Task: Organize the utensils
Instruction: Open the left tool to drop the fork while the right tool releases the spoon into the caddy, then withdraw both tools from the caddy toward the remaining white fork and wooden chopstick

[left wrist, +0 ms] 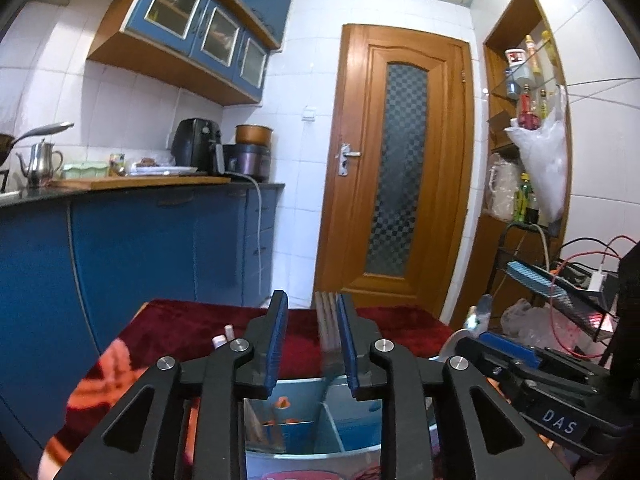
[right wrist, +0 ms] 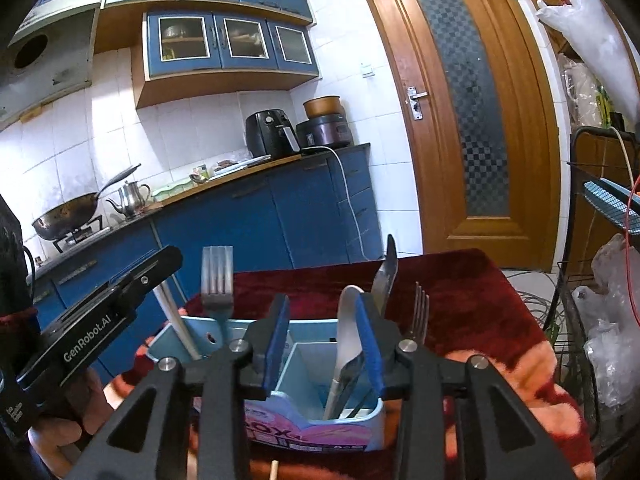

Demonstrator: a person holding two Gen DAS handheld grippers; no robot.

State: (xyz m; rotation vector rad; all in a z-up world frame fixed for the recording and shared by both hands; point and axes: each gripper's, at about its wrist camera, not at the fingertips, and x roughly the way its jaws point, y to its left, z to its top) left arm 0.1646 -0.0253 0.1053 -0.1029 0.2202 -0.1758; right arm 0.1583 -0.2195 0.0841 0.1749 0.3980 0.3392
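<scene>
Where the utensils stand: a fork (right wrist: 217,276) is seen upright in the left compartment of the light blue box (right wrist: 312,322), beside a white stick (right wrist: 176,320); a spoon (right wrist: 347,316), a knife (right wrist: 386,276) and a second fork (right wrist: 420,308) are seen in the right compartment.
Box: it is set on a red cloth (right wrist: 460,288) and split by a slanted divider.
Left gripper (left wrist: 312,300): it is held above the left compartment with its jaws apart. The fork lies close against one pad only and nothing is clamped. The fork is blurred in this view, so contact with that pad can be neither confirmed nor ruled out.
Right gripper (right wrist: 323,304): its jaws are parted. The spoon is just beside one pad, a clear gap is left to the other, and nothing is pinched.
Step judged: both pieces seem to be let go into the box, with pulling away left to do.
Risk, snagging: if a tool is drawn back sideways, the fork or spoon could be caught by the near pad and levered out.
Risk, tipping: the box looks light and the load is tall, so it could be toppled by a nudge.
Risk, collision: the two tools are held close together and could be knocked against each other.
</scene>
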